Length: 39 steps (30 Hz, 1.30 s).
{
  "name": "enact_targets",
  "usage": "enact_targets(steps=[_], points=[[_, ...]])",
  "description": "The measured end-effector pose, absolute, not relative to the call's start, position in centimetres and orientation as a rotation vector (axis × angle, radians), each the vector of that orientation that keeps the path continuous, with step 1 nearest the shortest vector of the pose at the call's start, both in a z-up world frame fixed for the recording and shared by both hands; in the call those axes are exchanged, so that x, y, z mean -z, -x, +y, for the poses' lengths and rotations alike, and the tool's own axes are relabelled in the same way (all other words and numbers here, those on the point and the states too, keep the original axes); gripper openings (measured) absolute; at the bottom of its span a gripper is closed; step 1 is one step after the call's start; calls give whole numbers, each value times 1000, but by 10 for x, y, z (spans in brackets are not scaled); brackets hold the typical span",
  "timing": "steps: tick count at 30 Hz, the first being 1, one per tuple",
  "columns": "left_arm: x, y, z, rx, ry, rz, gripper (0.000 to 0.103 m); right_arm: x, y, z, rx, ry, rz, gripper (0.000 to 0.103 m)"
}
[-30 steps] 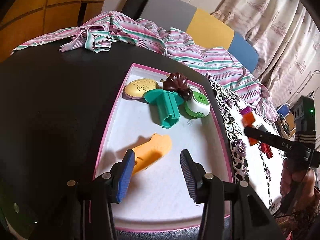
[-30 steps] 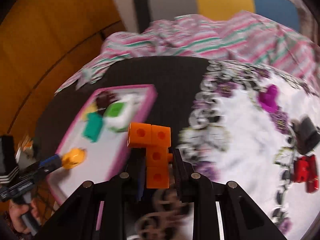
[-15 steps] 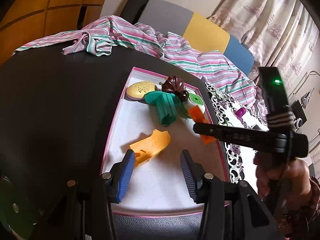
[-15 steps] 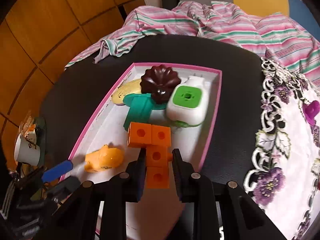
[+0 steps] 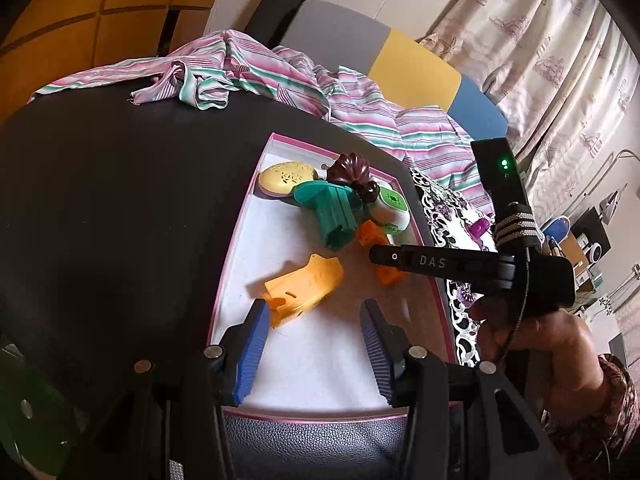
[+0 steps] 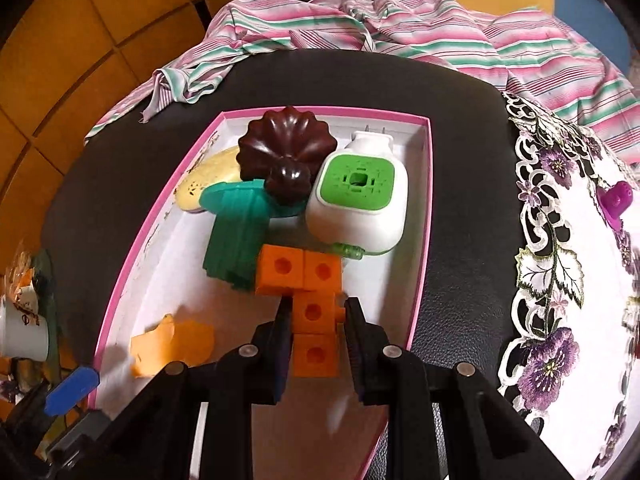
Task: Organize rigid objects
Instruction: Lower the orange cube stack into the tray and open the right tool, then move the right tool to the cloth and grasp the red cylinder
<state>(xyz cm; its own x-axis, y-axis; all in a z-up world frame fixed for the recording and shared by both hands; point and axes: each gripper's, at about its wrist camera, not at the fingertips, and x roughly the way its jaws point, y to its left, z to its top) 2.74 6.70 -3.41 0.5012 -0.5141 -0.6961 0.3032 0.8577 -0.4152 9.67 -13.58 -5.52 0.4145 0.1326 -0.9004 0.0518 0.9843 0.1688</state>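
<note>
Right tool [image 6: 315, 336]: its jaws are opening, with the stem of the orange blocks [image 6: 310, 300] between them; the pads look to be still on the stem's sides.
Orange blocks: four joined cubes in an L, over the near-middle of the tray [image 6: 424, 216]; whether they rest on its floor I cannot tell.
Long axis: the stem of cubes runs along the right tool's fingers, away from the camera toward the tray's far end; the short arm turns off to the left at the far end, just beside the teal piece [image 6: 236, 232]. Holed faces look up.
Left tool [image 5: 314, 354]: released, jaws wide apart with nothing between them, above the tray's near end; the yellow-orange toy [image 5: 306, 286] lies just beyond its left pad.
Far end of tray: brown shell shape [image 6: 286, 152] on top of the teal piece, a white and green gadget [image 6: 358, 196] to the right, a pale yellow oval [image 6: 206, 180] to the left.
Counter [image 5: 120, 200]: dark, with a striped cloth [image 6: 400, 28] at the back and a lace cloth [image 6: 568, 280] on the right carrying a purple piece [image 6: 618, 200].
</note>
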Motion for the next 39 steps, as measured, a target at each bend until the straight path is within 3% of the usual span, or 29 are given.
enact_targets(steps=[17,21,35,39], points=[[37,-26,62,502,248,940,47,26,-63,-121,-77,-88,1042,30],[36,-24,60,518,256,937,47,19,-58,-123,-77,-95,1025,35],[27,-12,22,609,219,951,47,1,-22,-179,28,-134,992,36],[26,-4,7,650,193,956,47,7,-10,-208,84,-160,1009,44]])
